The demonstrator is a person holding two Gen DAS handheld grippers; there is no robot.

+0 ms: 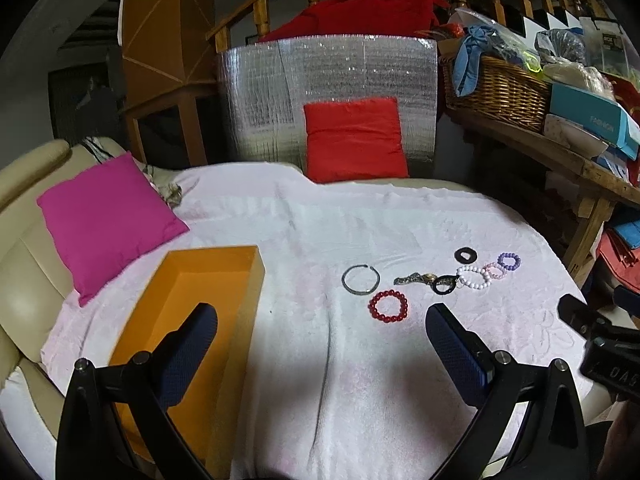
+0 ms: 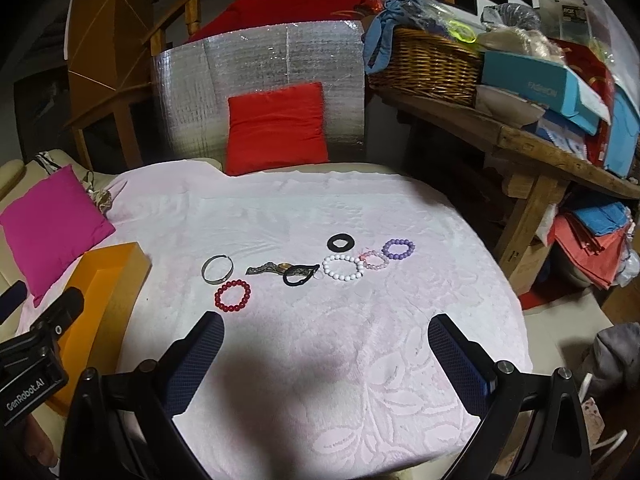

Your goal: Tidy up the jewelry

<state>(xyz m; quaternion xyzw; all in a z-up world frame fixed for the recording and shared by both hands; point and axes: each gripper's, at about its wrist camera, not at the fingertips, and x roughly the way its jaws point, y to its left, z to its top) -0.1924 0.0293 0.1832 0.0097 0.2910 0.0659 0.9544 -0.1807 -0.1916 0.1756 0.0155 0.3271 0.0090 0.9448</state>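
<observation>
We see a pale pink blanket (image 2: 320, 340) with a raised leaf pattern spread over a cream sofa (image 1: 24, 280). Left gripper (image 1: 320, 344) and right gripper (image 2: 326, 350) both hover above it, jaws wide apart and holding nothing. The jewelry lies in a loose row mid-blanket: silver bangle (image 2: 217, 269), red bracelet (image 2: 233, 295), watch (image 2: 276, 268), black band (image 2: 298, 275), white bracelet (image 2: 341, 267), pink bracelet (image 2: 374, 260), purple bracelet (image 2: 398, 248), and a black ring (image 2: 341, 243) just behind. An open orange box (image 1: 192, 320) sits at the left, beside a magenta cushion (image 1: 108, 224). Behind stand a red cushion (image 2: 276, 128), foil panel (image 2: 260, 64), wooden railing (image 1: 260, 12) and a cluttered bench (image 2: 520, 140) with a wicker basket (image 2: 428, 64).
</observation>
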